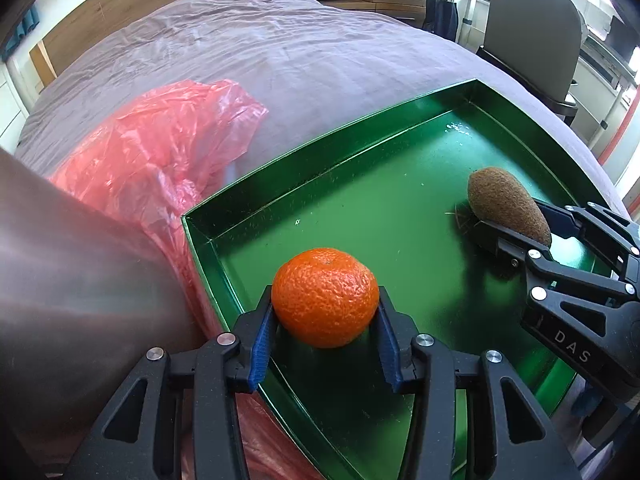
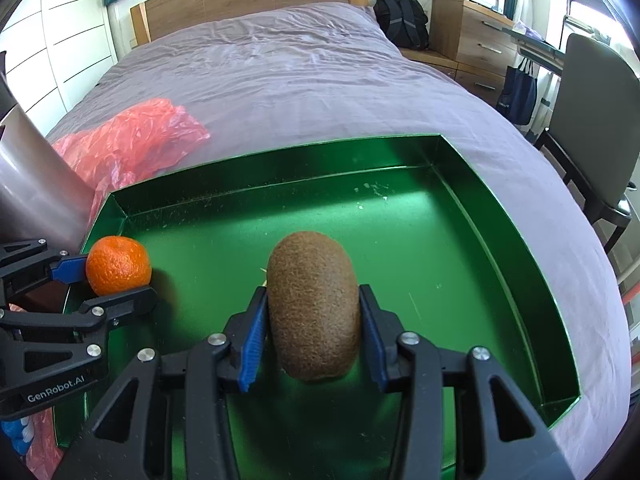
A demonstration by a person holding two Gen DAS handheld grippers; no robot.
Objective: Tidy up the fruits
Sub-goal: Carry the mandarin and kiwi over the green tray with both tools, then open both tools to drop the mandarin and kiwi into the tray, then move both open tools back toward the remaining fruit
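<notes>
A shiny green tray [image 1: 328, 148] [image 2: 280, 156] lies on a bed with a mauve sheet. My left gripper [image 1: 325, 312] is shut on an orange mandarin [image 1: 325, 297], held over the tray's near left corner; the right wrist view shows this fruit [image 2: 118, 265] and the left gripper [image 2: 108, 282] at the tray's left wall. My right gripper [image 2: 314, 318] is shut on a brown kiwi [image 2: 313, 304] over the middle of the tray. In the left wrist view the kiwi [image 1: 504, 204] and the right gripper [image 1: 520, 226] are at the right side of the tray.
A crumpled red plastic bag [image 1: 160, 152] [image 2: 128, 140] lies on the sheet left of the tray. A sleeve [image 1: 72, 280] fills the left of the left wrist view. A grey chair [image 2: 592, 120], a black backpack [image 2: 402, 20] and wooden drawers [image 2: 472, 32] stand beside the bed.
</notes>
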